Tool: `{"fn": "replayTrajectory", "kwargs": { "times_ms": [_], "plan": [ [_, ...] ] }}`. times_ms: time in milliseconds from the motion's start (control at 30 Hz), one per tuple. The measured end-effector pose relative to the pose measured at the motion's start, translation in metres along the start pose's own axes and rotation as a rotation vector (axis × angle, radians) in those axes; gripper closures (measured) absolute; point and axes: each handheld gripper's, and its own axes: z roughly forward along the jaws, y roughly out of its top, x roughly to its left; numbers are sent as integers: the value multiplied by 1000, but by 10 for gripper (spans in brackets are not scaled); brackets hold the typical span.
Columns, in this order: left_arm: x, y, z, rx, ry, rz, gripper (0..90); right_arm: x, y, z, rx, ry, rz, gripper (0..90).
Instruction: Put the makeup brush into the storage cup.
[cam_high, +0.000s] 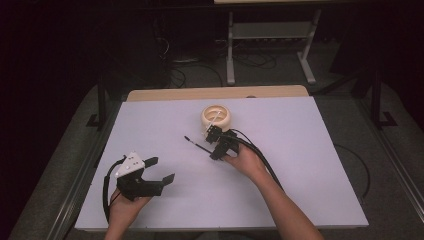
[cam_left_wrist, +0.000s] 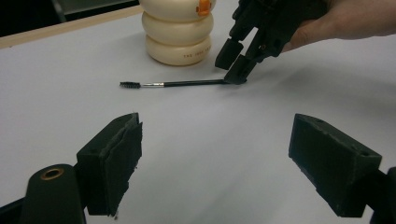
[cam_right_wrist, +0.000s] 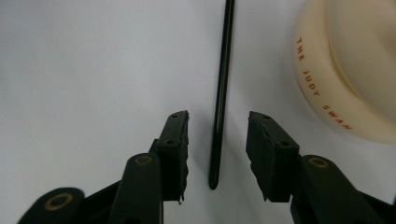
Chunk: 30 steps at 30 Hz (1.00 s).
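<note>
A thin black brush wand (cam_high: 197, 145) (cam_left_wrist: 177, 84) (cam_right_wrist: 221, 93) lies flat on the white table, bristle tip to the left in the high view. Just behind it stands a cream ribbed cup-shaped holder (cam_high: 216, 117) (cam_left_wrist: 178, 30) (cam_right_wrist: 350, 70) with red lettering. My right gripper (cam_high: 216, 145) (cam_right_wrist: 217, 140) is open, its jaws straddling the wand's handle end without closing on it; it also appears as the right gripper (cam_left_wrist: 236, 60) from the other hand's camera. My left gripper (cam_high: 161, 170) (cam_left_wrist: 215, 158) is wide open and holds nothing, near the front left of the table.
The white table top (cam_high: 300, 165) has a wooden strip at its far edge. Beyond it stand a white metal frame (cam_high: 270, 45) and cables on a dark floor. Black cables trail from both grippers along the person's forearms.
</note>
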Motion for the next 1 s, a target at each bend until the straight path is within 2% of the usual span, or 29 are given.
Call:
{"fn": "replayTrajectory", "kwargs": {
  "times_ms": [467,800,1000],
  "plan": [
    [-1,0,1,1,-2,-5,170,1,3,9,41,-1,-7,704],
    [-1,0,2,-3,-3,-1,172,7,8,11,76,-13,3,845],
    [-2,-1,3,-1,-5,-1,172,3,10,11,85,2,28,851]
  ]
}}
